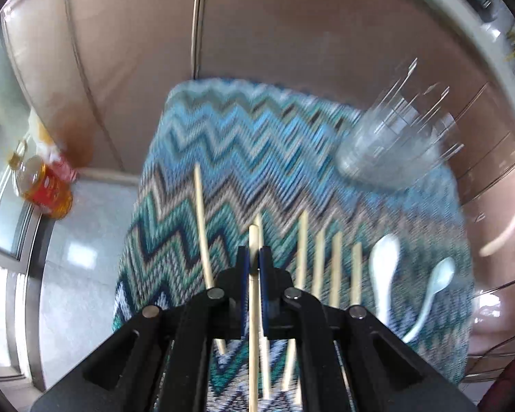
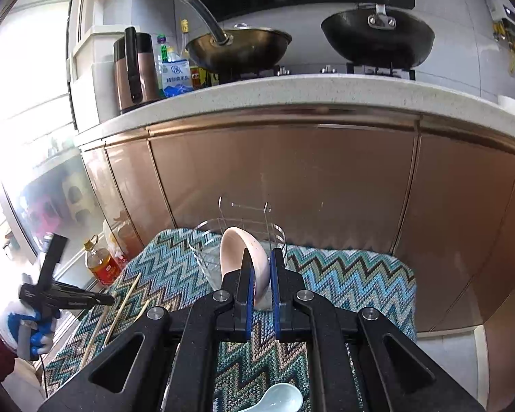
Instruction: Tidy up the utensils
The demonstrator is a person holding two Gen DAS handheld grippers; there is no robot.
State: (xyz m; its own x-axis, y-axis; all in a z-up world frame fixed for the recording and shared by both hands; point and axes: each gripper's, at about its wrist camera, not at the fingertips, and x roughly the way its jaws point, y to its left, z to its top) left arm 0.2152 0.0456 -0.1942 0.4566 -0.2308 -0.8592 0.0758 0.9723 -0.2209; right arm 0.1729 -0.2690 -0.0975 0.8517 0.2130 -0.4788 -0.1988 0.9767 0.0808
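The left gripper point(image 1: 254, 257) is pinched tight on one chopstick point(image 1: 253, 309), which runs straight up between its fingers, the tip poking just past them. The other chopsticks point(image 1: 319, 261) lie on the zigzag mat point(image 1: 223, 144) just beyond, with two white spoons point(image 1: 384, 271) to their right. The blurred clear shape past them is probably a glass holder point(image 1: 395, 151). The right gripper point(image 2: 259, 267) clamps a pale spoon point(image 2: 243, 254), bowl uppermost, in front of that holder.
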